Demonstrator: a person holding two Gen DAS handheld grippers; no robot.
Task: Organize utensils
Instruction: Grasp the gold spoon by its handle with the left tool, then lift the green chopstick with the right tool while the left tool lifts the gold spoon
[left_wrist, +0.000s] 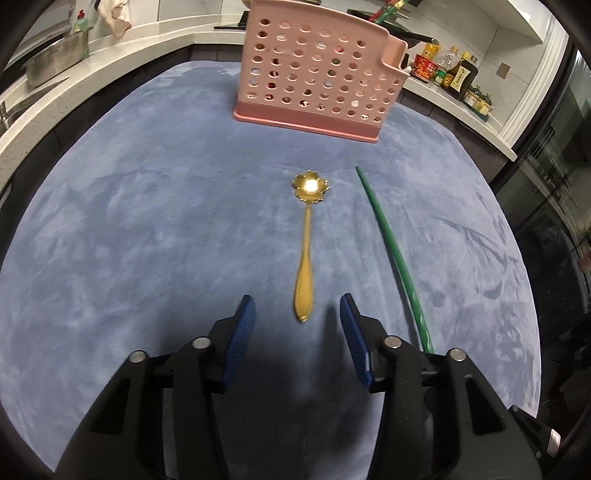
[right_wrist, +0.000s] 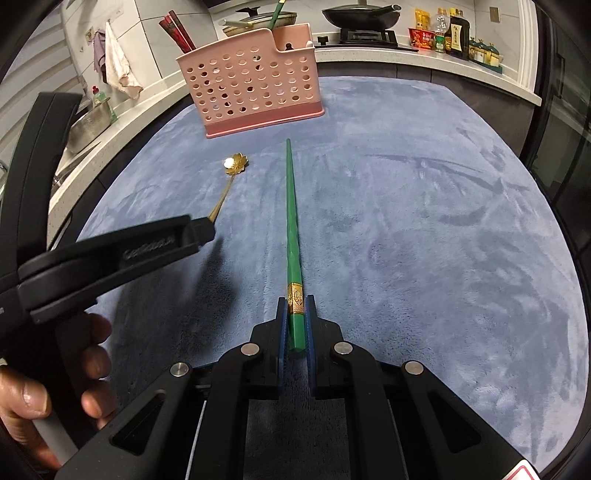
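Gold spoon (left_wrist: 305, 258) ahead of spread left claw (left_wrist: 297, 309) | right claw (right_wrist: 296, 308) pinching green chopstick (right_wrist: 291, 221)

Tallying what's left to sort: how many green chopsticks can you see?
2: one green chopstick on the blue cloth, clamped by the right gripper; another upright in the pink holder. More may be hidden inside.

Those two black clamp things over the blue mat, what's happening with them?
A person is sorting utensils with a handheld gripper in each hand. The right gripper is shut on the thick end of a green chopstick lying on the blue mat. The left gripper is open, its jaws either side of a gold spoon's handle tip. A pink holder behind already has chopsticks in it.
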